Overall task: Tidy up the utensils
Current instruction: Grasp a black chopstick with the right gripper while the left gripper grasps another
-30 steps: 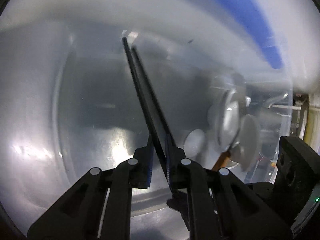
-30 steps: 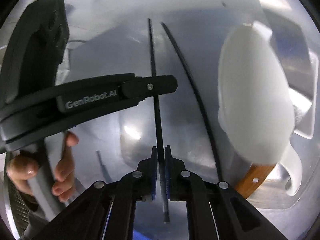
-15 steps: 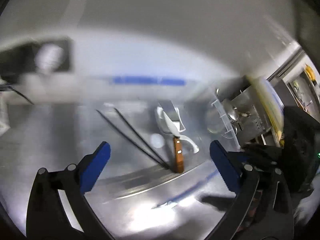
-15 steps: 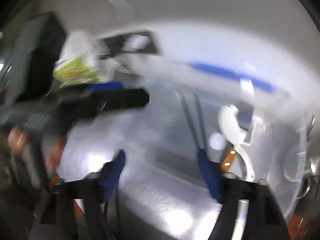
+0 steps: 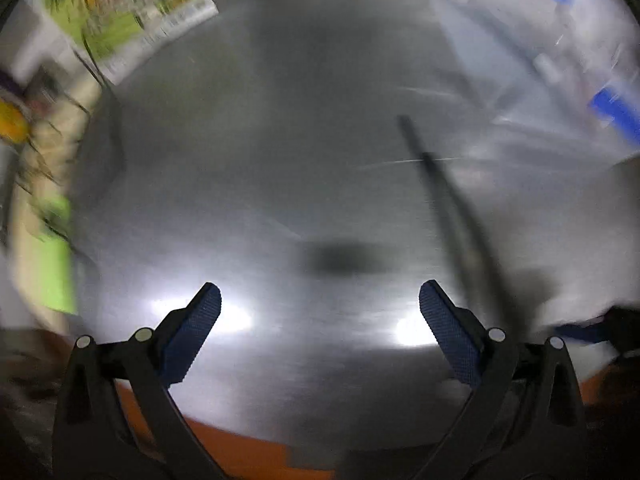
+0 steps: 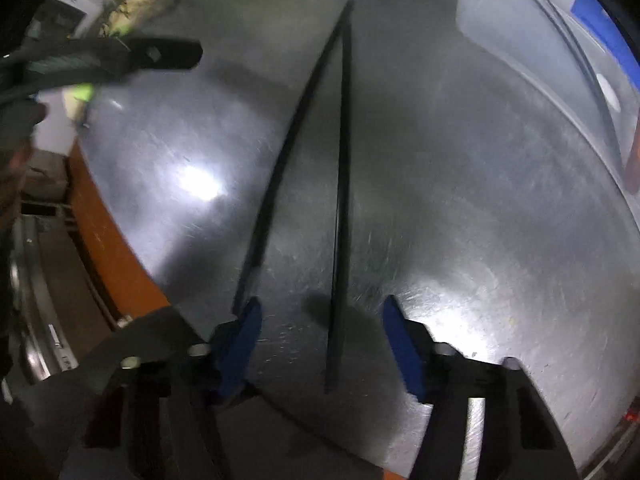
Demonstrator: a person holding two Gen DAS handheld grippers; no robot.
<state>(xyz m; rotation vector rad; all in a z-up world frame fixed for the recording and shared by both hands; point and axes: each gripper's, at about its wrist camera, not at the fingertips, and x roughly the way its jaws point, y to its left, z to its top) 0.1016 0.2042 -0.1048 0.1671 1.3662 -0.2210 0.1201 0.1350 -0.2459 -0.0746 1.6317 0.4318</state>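
A: So, what does your right wrist camera give you?

B: A pair of thin black chopsticks (image 6: 340, 184) lying on the brushed steel tabletop (image 6: 480, 220), their far tips touching, their near ends spread. Your right gripper (image 6: 322, 340) hangs above those near ends with its jaws closing; one stick runs into the gap between the blue pads (image 6: 400, 344), the other ends at the left pad. Neither pad presses on a stick.

A: And the left wrist camera?

B: It shows your left gripper (image 5: 320, 312) spread wide, released, only bare steel between its blue pads (image 5: 196, 328). The same black chopsticks (image 5: 452, 208) show there only as a dark blurred streak off to the right, outside the jaws.

A: Anything seen from one side alone?

B: Only the left view catches the green and white printed packet (image 5: 124, 12) at the far corner. Only the right view shows the clear plastic tray (image 6: 540, 40) with blue tape, holding another pair of dark sticks (image 6: 576, 56)
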